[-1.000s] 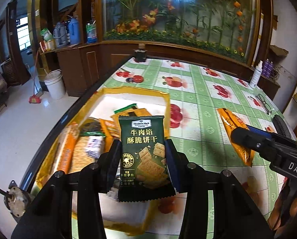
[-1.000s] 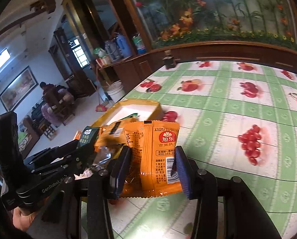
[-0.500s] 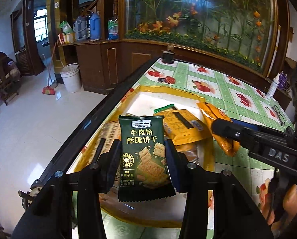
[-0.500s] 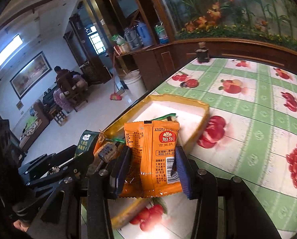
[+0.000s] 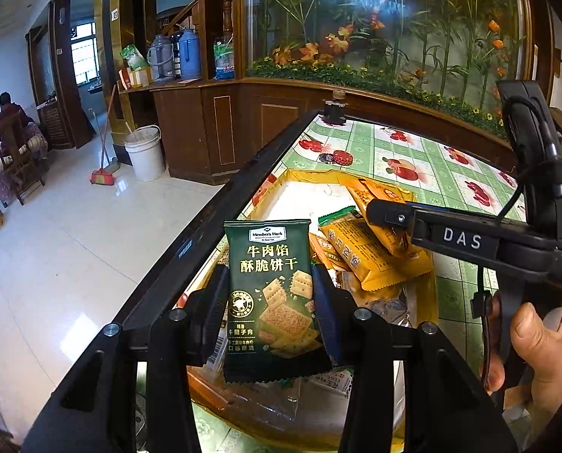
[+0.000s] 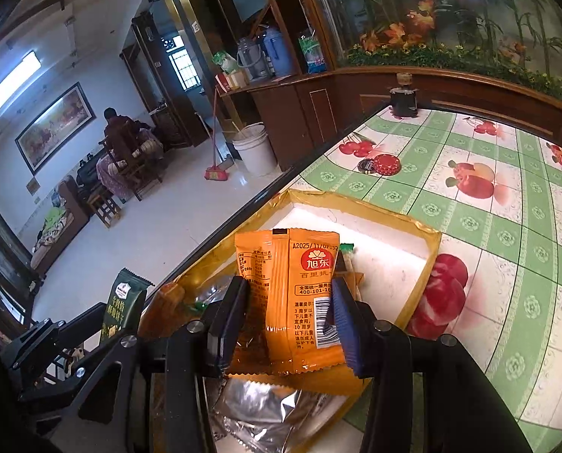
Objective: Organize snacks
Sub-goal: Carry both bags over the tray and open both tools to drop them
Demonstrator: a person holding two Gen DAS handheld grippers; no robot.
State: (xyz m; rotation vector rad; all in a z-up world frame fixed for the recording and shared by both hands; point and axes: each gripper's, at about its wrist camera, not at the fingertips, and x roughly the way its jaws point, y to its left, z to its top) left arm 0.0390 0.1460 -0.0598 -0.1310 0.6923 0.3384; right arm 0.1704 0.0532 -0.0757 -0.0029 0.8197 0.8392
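My left gripper is shut on a dark green cracker packet and holds it upright above the near end of the yellow tray. My right gripper is shut on an orange snack packet over the same tray. In the left wrist view the right gripper reaches in from the right with the orange packet above several packets piled in the tray. In the right wrist view the green packet and left gripper show at lower left.
The tray sits by the table's dark left edge on a green fruit-print cloth. A red round lid and a dark jar stand farther back. A silver packet lies under my right gripper. Floor drops off left.
Both grippers have moved left from the cloth to above the tray, each still holding its packet. The right gripper has come in over the piled packets.
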